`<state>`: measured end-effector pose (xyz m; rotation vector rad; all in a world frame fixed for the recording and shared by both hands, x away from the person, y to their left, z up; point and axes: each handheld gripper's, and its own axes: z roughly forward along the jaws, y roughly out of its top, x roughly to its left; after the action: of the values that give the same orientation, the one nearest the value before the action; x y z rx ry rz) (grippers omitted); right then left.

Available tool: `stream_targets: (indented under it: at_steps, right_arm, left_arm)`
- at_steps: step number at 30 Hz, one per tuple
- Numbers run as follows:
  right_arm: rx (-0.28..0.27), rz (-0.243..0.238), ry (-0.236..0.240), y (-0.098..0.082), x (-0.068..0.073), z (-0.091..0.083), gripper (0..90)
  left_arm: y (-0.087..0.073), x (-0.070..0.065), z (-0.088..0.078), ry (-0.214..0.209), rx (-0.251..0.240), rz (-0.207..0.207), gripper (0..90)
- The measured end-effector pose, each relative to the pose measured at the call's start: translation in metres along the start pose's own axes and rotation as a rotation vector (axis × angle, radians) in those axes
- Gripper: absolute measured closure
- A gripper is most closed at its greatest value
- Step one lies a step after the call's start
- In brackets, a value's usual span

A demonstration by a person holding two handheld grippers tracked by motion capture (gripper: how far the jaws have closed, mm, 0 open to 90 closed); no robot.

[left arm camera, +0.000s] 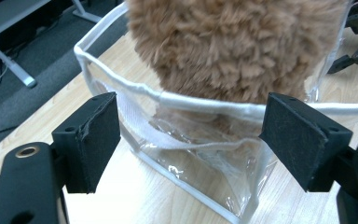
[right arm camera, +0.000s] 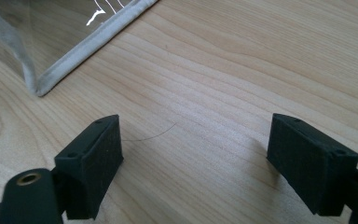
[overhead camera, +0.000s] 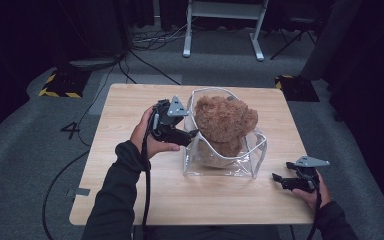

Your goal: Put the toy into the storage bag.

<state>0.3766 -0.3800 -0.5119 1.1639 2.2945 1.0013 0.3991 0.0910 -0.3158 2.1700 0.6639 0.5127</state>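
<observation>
A fluffy brown plush toy (overhead camera: 225,122) sits half inside a clear plastic bag with white piping (overhead camera: 252,167), standing in the middle of the wooden table (overhead camera: 130,197). My left gripper (overhead camera: 192,135) is at the bag's left side, jaws open and level with the white rim (left arm camera: 200,103); the plush (left arm camera: 233,46) bulges just above and beyond the rim. Nothing is pinched between the pads. My right gripper (overhead camera: 278,181) rests low near the table's right front, jaws open over bare wood (right arm camera: 191,135), with the bag's bottom corner (right arm camera: 39,86) ahead to its left.
The table's front and left areas are bare wood. Beyond the table, grey floor carries cables (overhead camera: 150,40), a white desk frame (overhead camera: 222,30) and yellow-black striped stand bases (overhead camera: 60,85). The right gripper sits close to the table's right edge.
</observation>
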Motion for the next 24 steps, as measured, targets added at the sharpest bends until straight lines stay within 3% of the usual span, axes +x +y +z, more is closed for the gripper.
stream_targets:
  at_steps: [5,7,24]
  right_arm:
    - [0.000,0.000,0.000,0.000,0.000,0.000,17.8]
    - [0.000,0.000,0.000,0.000,0.000,0.000,17.8]
    - [0.000,0.000,0.000,0.000,0.000,0.000,17.8]
  left_arm:
    - [-0.008,0.003,0.000,0.007,-0.001,-0.020,19.6]
    - [-0.011,0.003,0.000,0.032,0.017,-0.021,19.6]
    - [-0.034,0.004,0.006,0.066,0.061,-0.001,16.9]
